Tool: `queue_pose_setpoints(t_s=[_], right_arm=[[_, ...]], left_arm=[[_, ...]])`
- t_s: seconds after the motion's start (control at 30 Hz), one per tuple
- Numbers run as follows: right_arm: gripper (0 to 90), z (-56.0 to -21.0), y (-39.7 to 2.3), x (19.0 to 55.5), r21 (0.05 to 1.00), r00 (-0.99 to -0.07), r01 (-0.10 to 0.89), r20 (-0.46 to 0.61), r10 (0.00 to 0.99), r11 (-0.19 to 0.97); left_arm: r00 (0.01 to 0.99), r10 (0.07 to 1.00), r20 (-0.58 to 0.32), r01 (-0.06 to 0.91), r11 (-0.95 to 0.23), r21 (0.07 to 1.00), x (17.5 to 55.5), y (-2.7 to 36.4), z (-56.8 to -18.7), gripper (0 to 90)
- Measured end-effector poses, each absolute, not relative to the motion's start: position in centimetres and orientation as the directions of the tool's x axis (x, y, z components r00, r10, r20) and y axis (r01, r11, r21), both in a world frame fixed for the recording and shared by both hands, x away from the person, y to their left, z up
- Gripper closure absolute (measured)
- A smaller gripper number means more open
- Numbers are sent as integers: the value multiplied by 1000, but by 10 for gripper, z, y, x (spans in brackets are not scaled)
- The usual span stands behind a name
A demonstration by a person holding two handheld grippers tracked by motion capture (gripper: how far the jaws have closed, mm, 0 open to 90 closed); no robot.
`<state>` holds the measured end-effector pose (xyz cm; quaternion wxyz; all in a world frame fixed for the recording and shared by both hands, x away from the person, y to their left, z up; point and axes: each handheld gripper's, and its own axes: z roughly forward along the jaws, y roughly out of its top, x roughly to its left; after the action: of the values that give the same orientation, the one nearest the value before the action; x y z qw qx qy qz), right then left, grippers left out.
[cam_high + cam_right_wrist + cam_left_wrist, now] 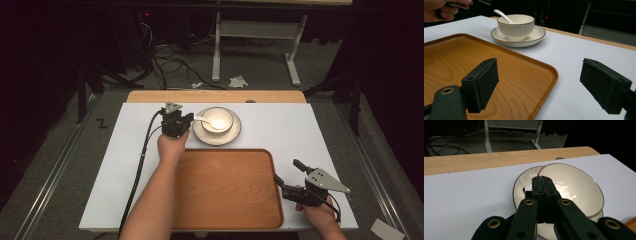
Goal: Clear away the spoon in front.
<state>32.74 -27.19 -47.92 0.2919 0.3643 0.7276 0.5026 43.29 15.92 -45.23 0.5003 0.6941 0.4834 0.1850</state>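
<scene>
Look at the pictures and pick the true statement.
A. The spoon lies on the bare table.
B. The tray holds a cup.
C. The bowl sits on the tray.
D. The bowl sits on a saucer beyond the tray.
D: the bowl rests on the saucer, with the spoon leaning in it, past the far edge of the tray, whose surface is bare.

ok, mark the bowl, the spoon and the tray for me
bowl (516,27), right gripper view, on its ribbed outer wall.
spoon (503,15), right gripper view, on the handle above the bowl's rim.
tray (225,187), high view, on its bare wooden floor.
</scene>
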Motion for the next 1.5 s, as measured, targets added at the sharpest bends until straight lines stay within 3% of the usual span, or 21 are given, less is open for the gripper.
queue_pose_setpoints(t_s=[0.23,0.8,1.5], right_arm=[[164,-479,-271,327,946,-573,229,-61,817,231],[164,-480,-273,329,949,-579,235,-38,814,211],[165,-481,-270,329,947,-580,238,-41,814,217]], left_arm=[[406,881,-244,494,14,870,462,150,-448,900],[327,926,-188,516,-8,857,519,130,-450,900],[382,906,-184,553,-65,831,503,126,-460,900]])
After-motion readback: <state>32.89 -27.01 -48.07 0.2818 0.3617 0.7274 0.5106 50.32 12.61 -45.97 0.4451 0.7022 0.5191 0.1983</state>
